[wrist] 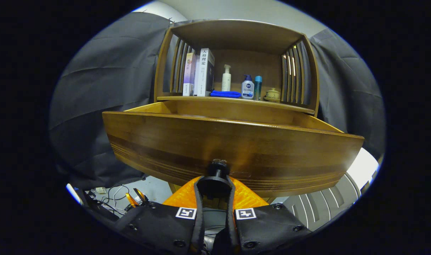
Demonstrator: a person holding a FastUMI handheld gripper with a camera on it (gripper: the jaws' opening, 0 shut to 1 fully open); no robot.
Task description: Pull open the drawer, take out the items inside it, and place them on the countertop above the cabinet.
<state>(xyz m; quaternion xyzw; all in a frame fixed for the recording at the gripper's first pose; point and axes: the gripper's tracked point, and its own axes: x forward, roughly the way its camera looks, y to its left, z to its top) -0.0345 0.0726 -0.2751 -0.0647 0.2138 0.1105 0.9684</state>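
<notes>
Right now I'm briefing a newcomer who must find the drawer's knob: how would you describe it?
Find the wooden cabinet and its pulled-out drawer. Low on the middle of the drawer's front sits the dark round knob, with the gripper shut on it. It is the only thing that sticks out of that plain front.

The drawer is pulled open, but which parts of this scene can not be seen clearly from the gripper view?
- Drawer inside: hidden by its own tall front panel, so any items in it cannot be told.
- Drawer knob: the gripper is closed on it, and the fingers cover its sides.
- Small pot on the shelf: too small to identify surely.
- Cabinet below the drawer: hidden by the drawer front.
</notes>
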